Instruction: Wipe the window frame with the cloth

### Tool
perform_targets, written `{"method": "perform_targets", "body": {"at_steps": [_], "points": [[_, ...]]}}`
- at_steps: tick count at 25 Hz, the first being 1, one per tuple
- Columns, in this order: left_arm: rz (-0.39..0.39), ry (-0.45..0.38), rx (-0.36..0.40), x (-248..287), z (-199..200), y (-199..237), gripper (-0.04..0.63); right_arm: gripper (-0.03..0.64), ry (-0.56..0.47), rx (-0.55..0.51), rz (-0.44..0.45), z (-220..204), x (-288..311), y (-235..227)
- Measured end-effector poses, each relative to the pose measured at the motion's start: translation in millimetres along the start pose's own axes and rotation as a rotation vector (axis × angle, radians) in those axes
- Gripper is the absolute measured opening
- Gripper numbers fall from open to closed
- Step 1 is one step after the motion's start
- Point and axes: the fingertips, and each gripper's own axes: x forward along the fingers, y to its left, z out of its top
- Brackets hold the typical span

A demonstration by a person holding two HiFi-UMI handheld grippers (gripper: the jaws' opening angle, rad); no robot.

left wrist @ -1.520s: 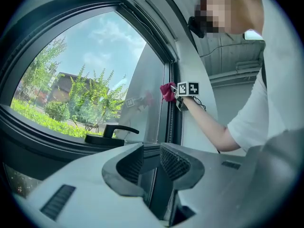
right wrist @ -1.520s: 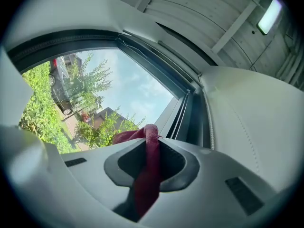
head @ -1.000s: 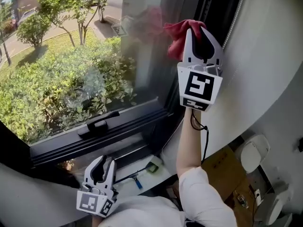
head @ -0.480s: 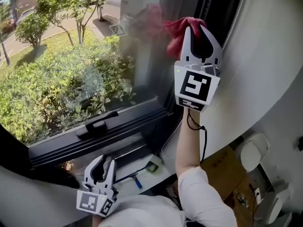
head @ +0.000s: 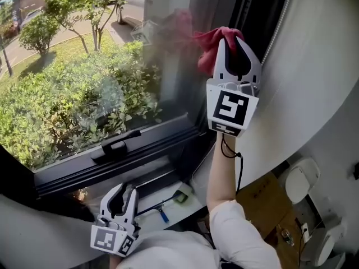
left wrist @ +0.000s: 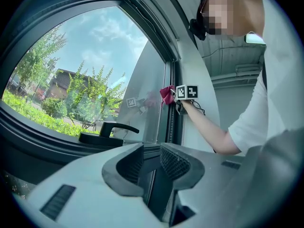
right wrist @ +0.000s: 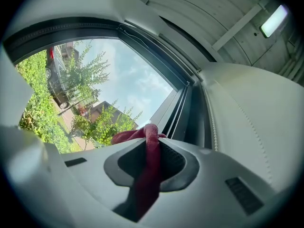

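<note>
Closest to me, my left claw (head: 124, 193) hangs low by my body. Its jaws stand apart with nothing between them, and it points up at the window without touching it. Just past it runs the bottom rail (head: 140, 153) of the window frame (head: 249, 7), with the black handle (head: 116, 147) lying flat on top of it. Nothing is on that rail at the moment.

Further out and higher, my arm is stretched up and my right claw (head: 232, 42) is clenched on the red cloth (head: 208, 40). One fold runs down between the jaws and the bunched end sticks out past the tips. That bunch sits high on the right-hand upright (head: 224, 4), where the dark frame meets the glass (head: 84, 83), and it looks pressed against it. A faint red reflection shows in the pane beside it. Beyond the glass are only green shrubs (head: 61, 105) and trees in sunlight.

As I judge it, the wiping is under way on the upper part of this upright. I see no clear difference between wiped and unwiped metal, so I cannot say how much is finished. The lower stretch of the upright and the whole bottom rail around the handle probably remain to be done.
</note>
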Motion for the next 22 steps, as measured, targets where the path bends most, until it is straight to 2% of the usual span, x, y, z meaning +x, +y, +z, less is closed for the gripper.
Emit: {"method": "perform_targets", "body": {"at_steps": [22], "points": [[0.025,0.002,0.002,-15.5,-0.4,1.4,0.115,0.074,0.050,-0.044,0.006,-23.5,-20.4,16.1]]}}
